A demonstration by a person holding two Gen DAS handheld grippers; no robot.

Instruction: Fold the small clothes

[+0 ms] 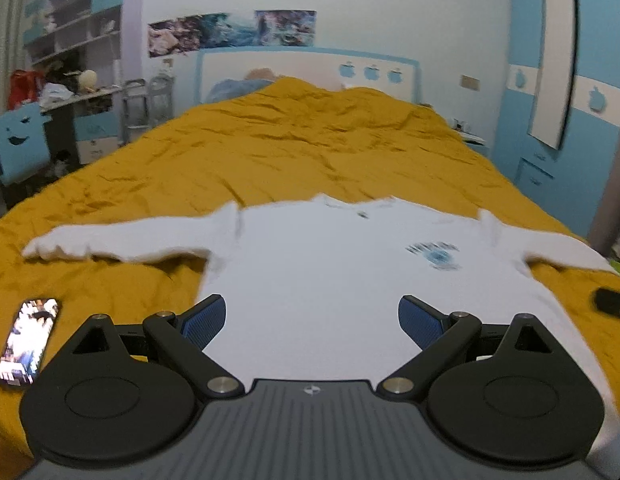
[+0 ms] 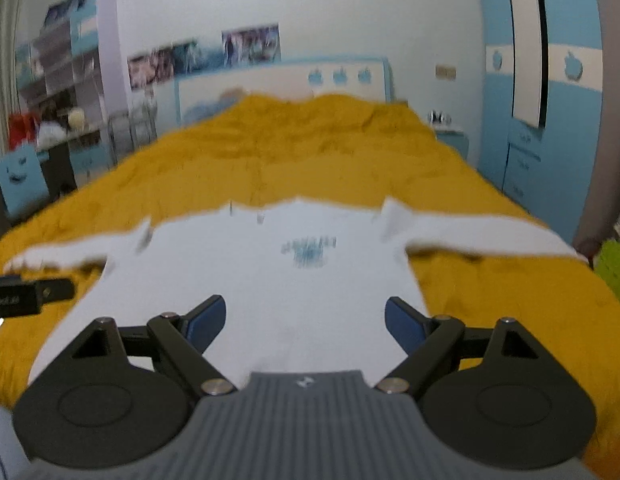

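Lying flat in the middle of the frame, the white shirt rests on the yellow bed, both sleeves spread out. The left hand-held gripper and the right hand-held gripper hang above its bottom edge, wide open and holding nothing. A phone lies at lower left.

Left wrist view: low over the foot of the bed, facing along it toward the headboard; left tool fills the bottom edge, spread wide. The white long-sleeved shirt lies close below.

Right wrist view: same heading, also low and near, behind the right tool; blurred.

Shared: shirt, bed, headboard, posters, blue wardrobe.
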